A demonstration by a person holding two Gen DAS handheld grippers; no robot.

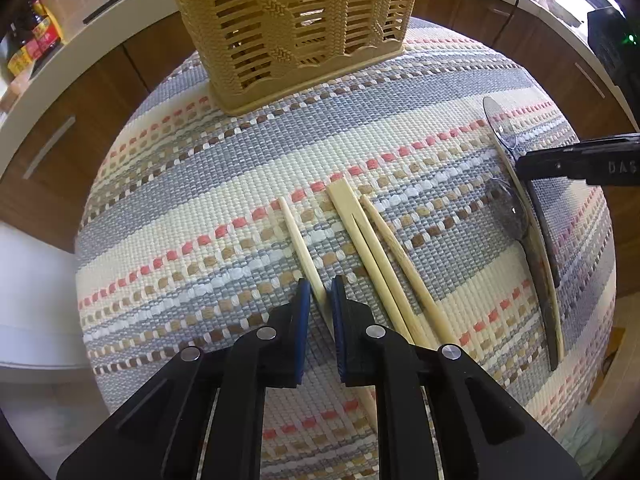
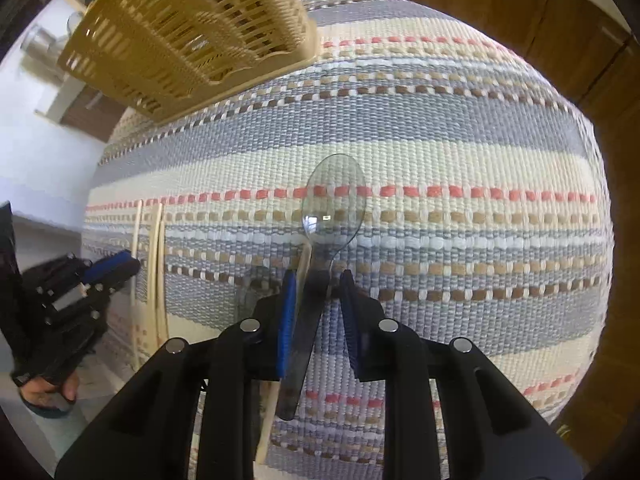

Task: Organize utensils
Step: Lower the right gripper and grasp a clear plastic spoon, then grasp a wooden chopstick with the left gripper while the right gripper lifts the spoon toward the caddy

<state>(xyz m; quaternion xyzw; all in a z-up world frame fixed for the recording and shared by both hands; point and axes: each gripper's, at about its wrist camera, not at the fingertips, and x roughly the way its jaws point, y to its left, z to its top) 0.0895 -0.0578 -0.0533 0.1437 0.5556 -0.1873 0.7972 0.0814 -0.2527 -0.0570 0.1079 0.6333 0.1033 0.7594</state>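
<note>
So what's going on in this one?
A person works two handheld grippers over a striped woven mat. The left gripper has closed on a single chopstick. The right gripper is around the handle of a clear plastic spoon. The slatted utensil basket stands beyond, with more chopsticks on the mat.

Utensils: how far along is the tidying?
Barely started: no utensils visible in the basket. In hand: left claw pinches one chopstick; right claw straddles a clear spoon. Still to do: other chopsticks and another spoon on the mat.
</note>
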